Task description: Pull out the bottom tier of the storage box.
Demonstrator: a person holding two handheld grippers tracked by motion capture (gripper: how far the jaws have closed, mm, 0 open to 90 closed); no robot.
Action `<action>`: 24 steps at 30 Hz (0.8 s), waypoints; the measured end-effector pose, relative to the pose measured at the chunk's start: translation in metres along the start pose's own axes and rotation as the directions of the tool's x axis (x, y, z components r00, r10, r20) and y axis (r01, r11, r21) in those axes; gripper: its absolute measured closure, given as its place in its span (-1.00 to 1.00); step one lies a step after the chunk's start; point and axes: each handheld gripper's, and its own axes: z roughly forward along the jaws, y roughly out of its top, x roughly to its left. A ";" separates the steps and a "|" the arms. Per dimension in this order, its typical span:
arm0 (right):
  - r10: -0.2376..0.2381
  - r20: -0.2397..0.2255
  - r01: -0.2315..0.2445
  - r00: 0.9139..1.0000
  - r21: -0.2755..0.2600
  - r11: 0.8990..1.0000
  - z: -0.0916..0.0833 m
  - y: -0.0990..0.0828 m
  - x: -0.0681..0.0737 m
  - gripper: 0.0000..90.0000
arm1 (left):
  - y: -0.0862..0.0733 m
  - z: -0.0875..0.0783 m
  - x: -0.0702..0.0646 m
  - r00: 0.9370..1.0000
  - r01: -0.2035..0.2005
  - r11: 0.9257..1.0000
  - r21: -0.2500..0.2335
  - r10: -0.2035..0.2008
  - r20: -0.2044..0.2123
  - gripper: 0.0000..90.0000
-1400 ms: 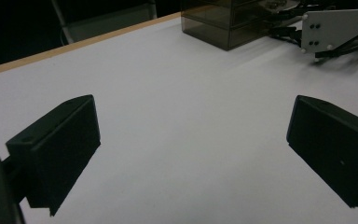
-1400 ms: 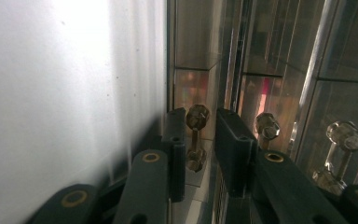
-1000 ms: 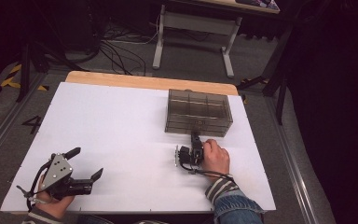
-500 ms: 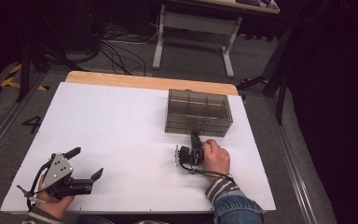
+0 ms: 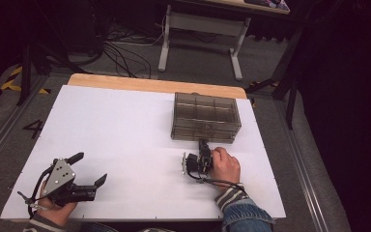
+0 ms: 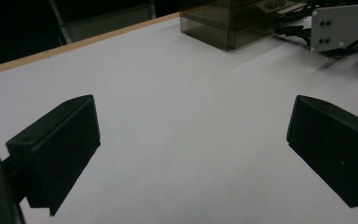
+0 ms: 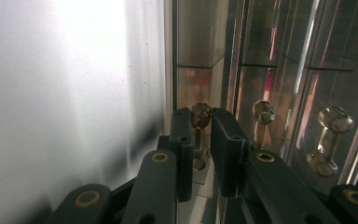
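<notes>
A smoky see-through drawer box (image 5: 205,116) stands at the table's far right, also seen in the left gripper view (image 6: 223,23). My right gripper (image 5: 203,145) reaches its front face, held by a hand in a striped cuff. Its jaws (image 7: 199,122) are shut on a faceted clear drawer knob (image 7: 200,112) at the left end of the knob row. Two more knobs (image 7: 263,112) (image 7: 335,119) sit beside it. My left gripper (image 5: 91,167) rests near the front left corner, open, with bare table between its jaws (image 6: 191,144).
The white table top (image 5: 125,130) has a wooden strip along its far edge (image 5: 154,84). Beyond it stand a white desk frame (image 5: 198,29) and loose cables on the floor (image 5: 125,53). The right gripper's grey plate (image 6: 340,28) shows beside the box.
</notes>
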 end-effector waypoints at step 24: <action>0.025 -0.084 -0.026 0.996 -0.009 1.000 -0.020 -0.003 -0.001 0.69 | 0.001 0.001 0.000 1.000 -0.003 1.000 -0.003 0.003 0.006 -0.93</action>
